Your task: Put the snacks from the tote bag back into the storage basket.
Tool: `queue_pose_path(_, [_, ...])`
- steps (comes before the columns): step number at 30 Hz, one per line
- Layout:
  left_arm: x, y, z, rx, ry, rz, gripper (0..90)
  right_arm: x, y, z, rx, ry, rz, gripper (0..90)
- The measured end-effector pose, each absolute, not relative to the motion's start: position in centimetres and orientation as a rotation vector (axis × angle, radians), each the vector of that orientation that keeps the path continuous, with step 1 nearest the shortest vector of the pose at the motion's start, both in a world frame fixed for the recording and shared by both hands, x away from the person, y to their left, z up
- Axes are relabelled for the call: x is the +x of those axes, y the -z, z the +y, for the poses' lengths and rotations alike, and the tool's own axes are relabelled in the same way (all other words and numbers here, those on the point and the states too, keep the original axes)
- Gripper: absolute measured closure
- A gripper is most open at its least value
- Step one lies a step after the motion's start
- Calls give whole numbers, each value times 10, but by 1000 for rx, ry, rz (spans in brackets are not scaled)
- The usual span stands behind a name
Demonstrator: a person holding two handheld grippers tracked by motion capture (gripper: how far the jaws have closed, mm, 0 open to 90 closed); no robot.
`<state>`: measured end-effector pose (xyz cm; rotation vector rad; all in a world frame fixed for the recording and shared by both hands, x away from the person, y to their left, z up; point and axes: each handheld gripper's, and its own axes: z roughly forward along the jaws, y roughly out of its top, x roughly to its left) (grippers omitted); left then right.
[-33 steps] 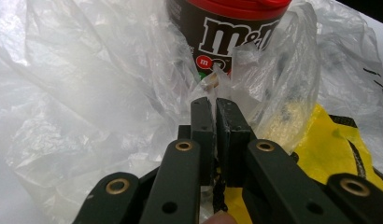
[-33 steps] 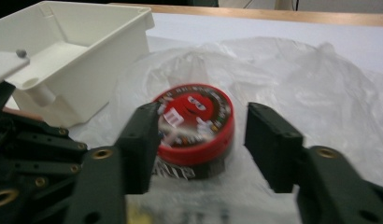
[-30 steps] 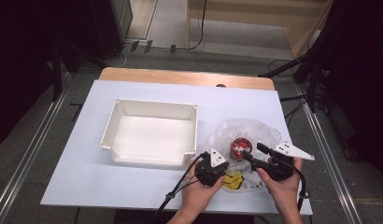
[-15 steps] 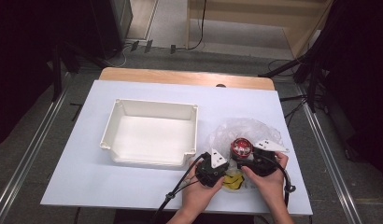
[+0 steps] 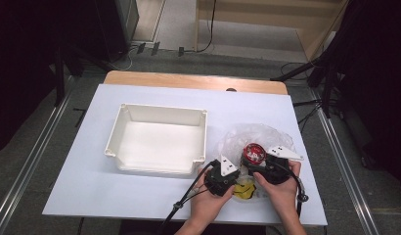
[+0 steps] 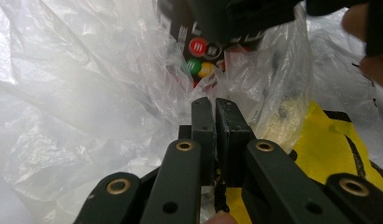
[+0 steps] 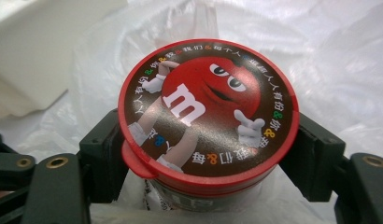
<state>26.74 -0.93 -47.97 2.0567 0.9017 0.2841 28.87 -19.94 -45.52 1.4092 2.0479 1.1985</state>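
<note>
A round candy can with a red cartoon lid stands inside a crumpled clear plastic bag at the table's right front. My right gripper has a jaw on each side of the can just under the lid, pads against it; the jaws have just been closing on it. In the high view the right gripper sits at the can. My left gripper is shut, with bag film gathered at its tips. The left gripper lies left of the can. A yellow packet lies in the bag.
A white rectangular tray stands left of the bag, its near right corner close to the left hand. The table's front edge runs just under both hands. A wooden strip borders the far side.
The right gripper has moved left and a little down, from beside the bag to around the candy can. The left gripper has stayed where it was.
</note>
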Motion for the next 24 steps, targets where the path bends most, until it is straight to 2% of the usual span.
queue_pose_path(12, [266, 480, -10, 2046, -307, 899, 892, 273, 413, -206, 1313, -1295, 2040, 256])
queue_pose_path(20, [263, 478, -9, 2017, -335, 887, 890, 272, 401, -213, 1314, -1305, 2008, 256])
queue_pose_path(24, [260, 474, -4, 1975, -332, 877, 818, 273, 403, -217, 1335, -1297, 2005, 256])
